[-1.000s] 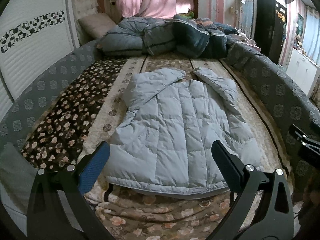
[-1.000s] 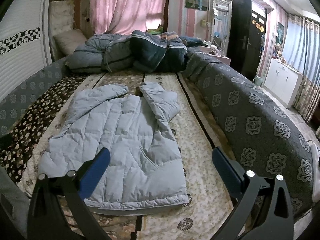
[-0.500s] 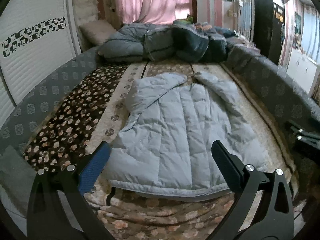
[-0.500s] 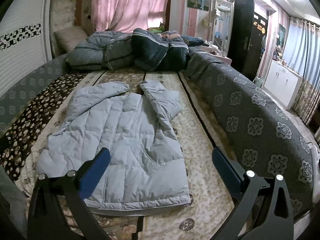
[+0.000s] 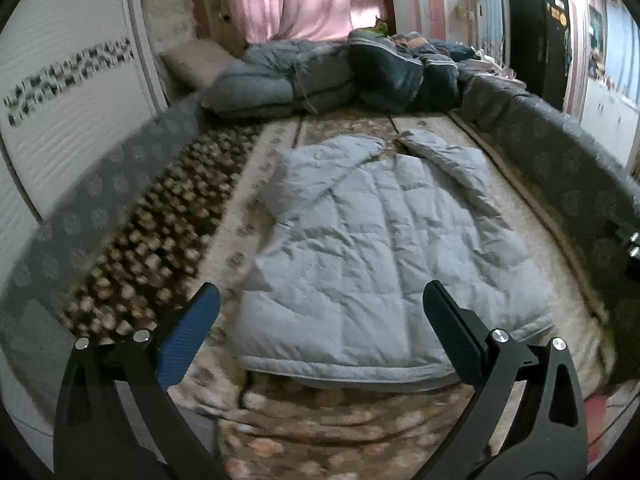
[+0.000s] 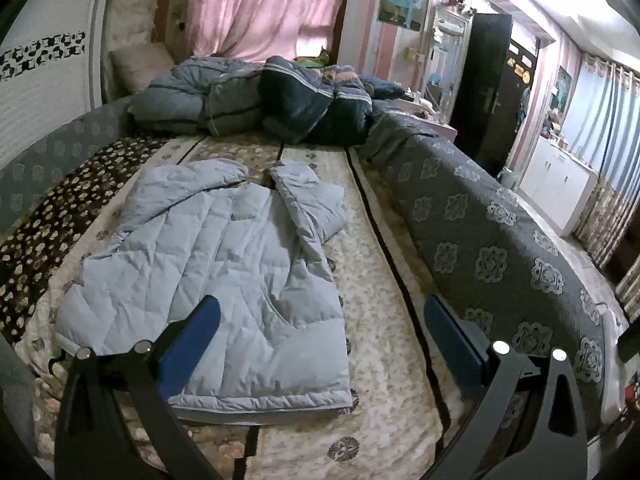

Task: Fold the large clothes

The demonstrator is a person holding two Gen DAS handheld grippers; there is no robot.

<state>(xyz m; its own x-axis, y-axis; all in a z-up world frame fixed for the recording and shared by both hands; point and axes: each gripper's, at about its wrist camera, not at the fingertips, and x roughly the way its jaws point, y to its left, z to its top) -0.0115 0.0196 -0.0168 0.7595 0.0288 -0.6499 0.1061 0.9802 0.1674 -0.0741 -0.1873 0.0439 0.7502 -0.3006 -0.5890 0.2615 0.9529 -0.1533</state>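
A light blue quilted down jacket [image 5: 384, 248] lies flat on the bed, hem toward me, both sleeves folded in over the body. It also shows in the right wrist view [image 6: 224, 272], left of centre. My left gripper [image 5: 320, 312] is open and empty, held above the jacket's hem. My right gripper [image 6: 322, 316] is open and empty, above the jacket's near right corner and the bedspread beside it.
The bed has a floral bedspread [image 6: 380, 280] and a grey patterned padded rail [image 6: 500, 248] along the right side. Piled duvets [image 6: 272, 100] and a pillow [image 5: 196, 60] lie at the head. A white wardrobe [image 5: 72, 92] stands at the left. White cabinets [image 6: 560, 184] stand at the right.
Both grippers have tilted slightly upward and the left one drifted left, blurring its view. The jacket has not moved. Both grippers stay open.
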